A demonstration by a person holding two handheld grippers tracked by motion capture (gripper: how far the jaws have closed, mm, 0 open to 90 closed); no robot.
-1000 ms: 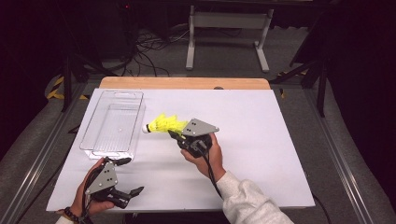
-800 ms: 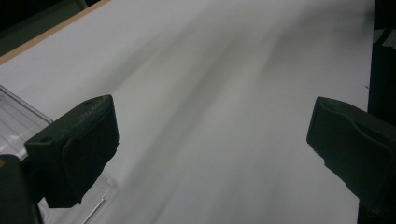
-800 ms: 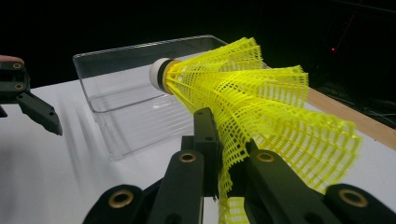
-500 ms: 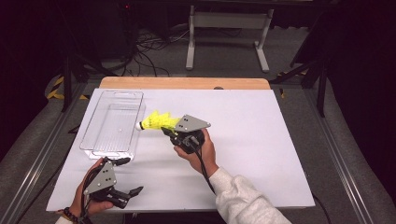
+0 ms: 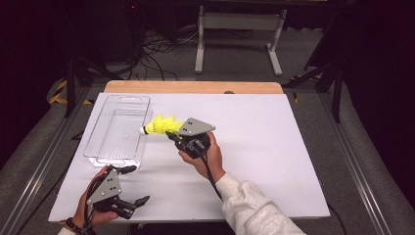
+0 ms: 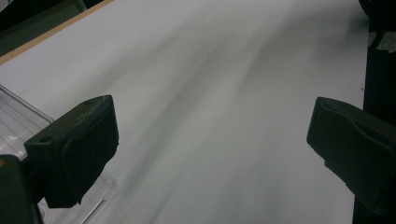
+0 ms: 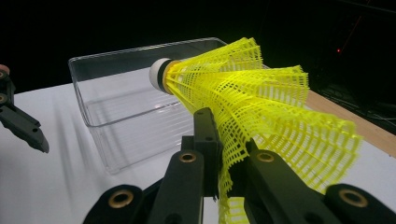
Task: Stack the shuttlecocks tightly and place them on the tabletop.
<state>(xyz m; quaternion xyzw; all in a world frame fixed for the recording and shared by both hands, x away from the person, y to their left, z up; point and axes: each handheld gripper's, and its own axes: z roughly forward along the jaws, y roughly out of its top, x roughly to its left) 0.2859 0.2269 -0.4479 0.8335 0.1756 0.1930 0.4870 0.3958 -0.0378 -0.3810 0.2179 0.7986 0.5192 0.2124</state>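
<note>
A yellow mesh shuttlecock with a white cork tip hangs above the white table, its tip at the right rim of a clear plastic bin. My right gripper is shut on the shuttlecock's skirt. In the right gripper view the jaws pinch the yellow skirt, and its cork points toward the bin. My left gripper rests open near the table's front left corner. In the left gripper view its jaws stand wide apart with bare table between them.
The bin looks empty and lies lengthwise along the table's left side. A wooden strip runs along the far edge. Beyond it are dark floor, cables and a metal stand. The left gripper shows at the left of the right gripper view.
My right gripper has shifted slightly left with the shuttlecock, bringing the cork tip closer to the bin. The left gripper has stayed where it was.
</note>
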